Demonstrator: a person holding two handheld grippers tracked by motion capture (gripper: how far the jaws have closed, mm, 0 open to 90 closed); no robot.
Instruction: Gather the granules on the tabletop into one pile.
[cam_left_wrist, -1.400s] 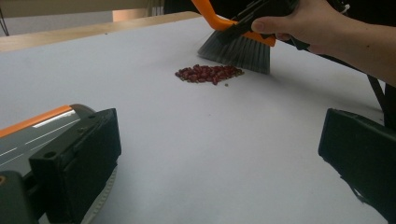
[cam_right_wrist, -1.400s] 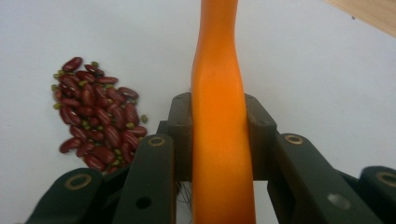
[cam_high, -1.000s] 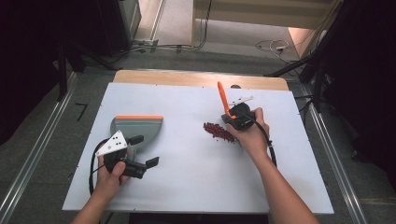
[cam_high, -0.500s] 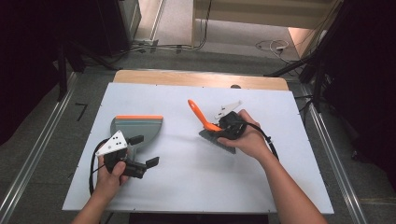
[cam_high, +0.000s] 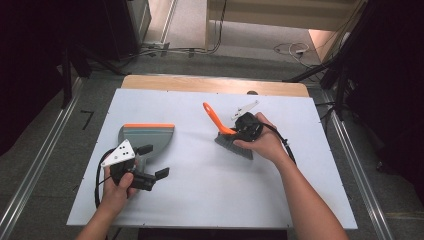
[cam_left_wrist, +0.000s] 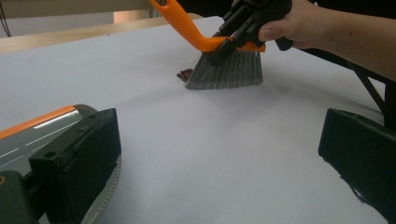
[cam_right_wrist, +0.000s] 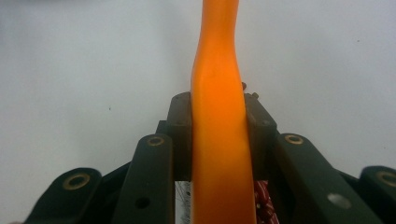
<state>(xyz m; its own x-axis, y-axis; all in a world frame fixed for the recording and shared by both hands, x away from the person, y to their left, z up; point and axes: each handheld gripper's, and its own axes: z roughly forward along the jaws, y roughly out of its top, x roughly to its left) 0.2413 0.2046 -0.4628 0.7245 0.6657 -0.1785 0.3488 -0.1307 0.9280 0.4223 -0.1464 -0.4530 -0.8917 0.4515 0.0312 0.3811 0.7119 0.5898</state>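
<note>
A small brush with an orange handle (cam_high: 214, 116) and grey bristles (cam_high: 234, 145) stands on the white table, right of centre. My right gripper (cam_high: 240, 131) is shut on that handle (cam_right_wrist: 218, 116). In the left gripper view the bristles (cam_left_wrist: 229, 72) rest on the table with a few dark red crumbs (cam_left_wrist: 185, 73) at their left edge, and the right gripper (cam_left_wrist: 243, 28) shows above them. A grey dustpan (cam_high: 147, 136) with an orange rim lies at the left. My left gripper (cam_high: 153, 161) sits at its near side, open (cam_left_wrist: 219, 154), with the pan (cam_left_wrist: 28, 140) beside its left jaw.
The white table top (cam_high: 200, 200) lies on a wooden bench (cam_high: 210, 84). Metal rails (cam_high: 35, 165) run along both sides on the floor. Cables (cam_high: 290, 49) trail on the floor beyond the far edge.
The right gripper has tipped the brush over to the left and brought it down onto the red crumbs, which were in plain sight before. The left gripper and dustpan have not moved.
</note>
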